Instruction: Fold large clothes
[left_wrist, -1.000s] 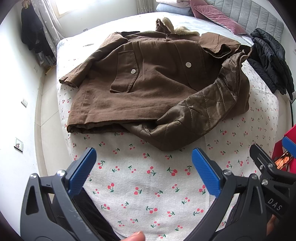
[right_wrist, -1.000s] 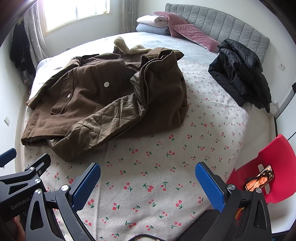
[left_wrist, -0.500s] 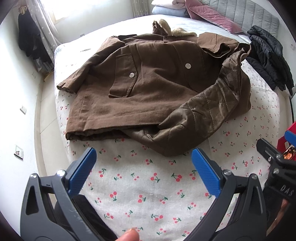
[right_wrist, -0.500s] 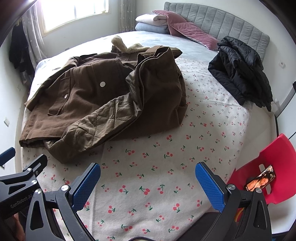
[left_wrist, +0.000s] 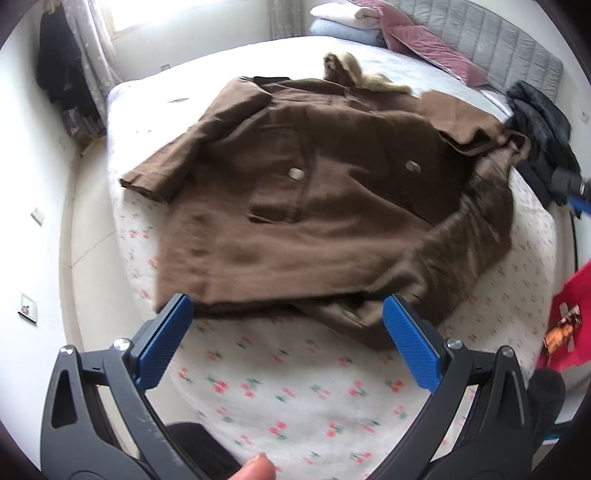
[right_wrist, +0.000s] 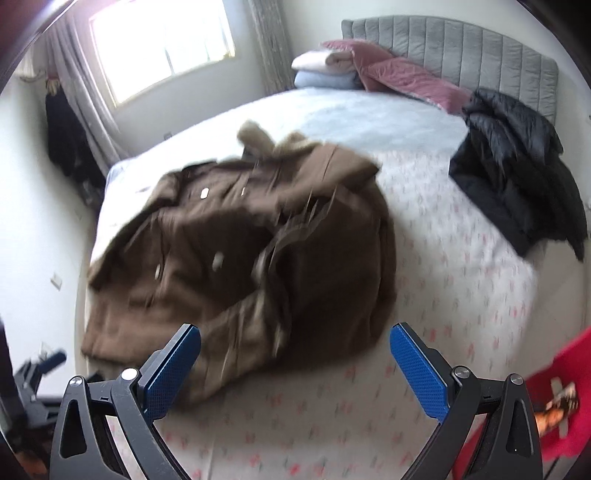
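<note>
A large brown coat (left_wrist: 325, 199) with a fur collar lies spread on the bed (left_wrist: 295, 398), its right front panel folded back so the quilted lining shows. My left gripper (left_wrist: 288, 325) is open, its blue pads just short of the coat's lower hem, holding nothing. In the right wrist view the same brown coat (right_wrist: 229, 266) is blurred, and my right gripper (right_wrist: 295, 354) stands open just in front of the turned-back panel's lower edge. Part of the left gripper (right_wrist: 40, 369) shows at the lower left of that view. The right gripper's tip (left_wrist: 570, 188) peeks in at the right edge of the left view.
A black puffer jacket (right_wrist: 517, 166) lies at the bed's right side. Folded blankets and a pink pillow (right_wrist: 369, 70) sit by the grey headboard. A red chair (right_wrist: 554, 406) with a phone on it stands at the lower right. Dark clothes (right_wrist: 66, 147) hang by the window.
Both grippers have moved forward toward the coat, which now fills more of each view. Both stay open. The frames now are motion-blurred.
</note>
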